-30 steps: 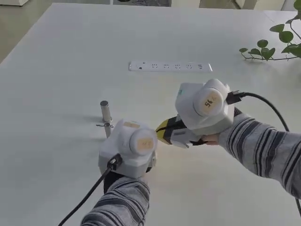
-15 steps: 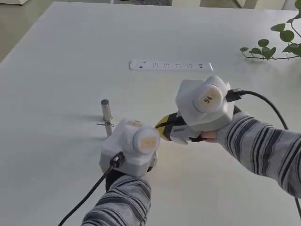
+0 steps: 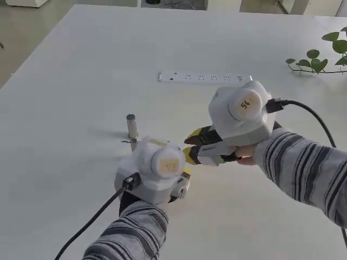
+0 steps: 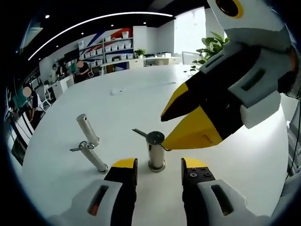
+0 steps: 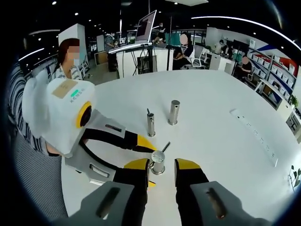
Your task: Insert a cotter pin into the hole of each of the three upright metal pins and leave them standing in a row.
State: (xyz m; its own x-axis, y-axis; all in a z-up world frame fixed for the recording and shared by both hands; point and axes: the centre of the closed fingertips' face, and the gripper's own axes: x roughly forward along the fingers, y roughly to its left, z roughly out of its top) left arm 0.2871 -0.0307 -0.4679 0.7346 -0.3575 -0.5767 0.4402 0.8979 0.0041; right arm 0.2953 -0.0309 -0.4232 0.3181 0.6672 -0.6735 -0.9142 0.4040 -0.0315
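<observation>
Head view: white table (image 3: 81,65) w/ upright pin (image 3: 131,125), power strip (image 3: 205,78), plant (image 3: 317,60).

I see three shiny steel pins standing upright in a row. The nearest pin (image 4: 155,151) has a thin cotter pin (image 4: 139,133) jutting from its head. The middle pin (image 4: 94,157) carries a ringed cotter pin (image 4: 80,147). The far pin (image 4: 88,129) looks bare.

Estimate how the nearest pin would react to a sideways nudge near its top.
The pin looks like solid polished metal, so it is probably stiff and heavy for its size. Standing tall on a small foot, it would likely tip from a high push, then might roll on the smooth table.
</observation>
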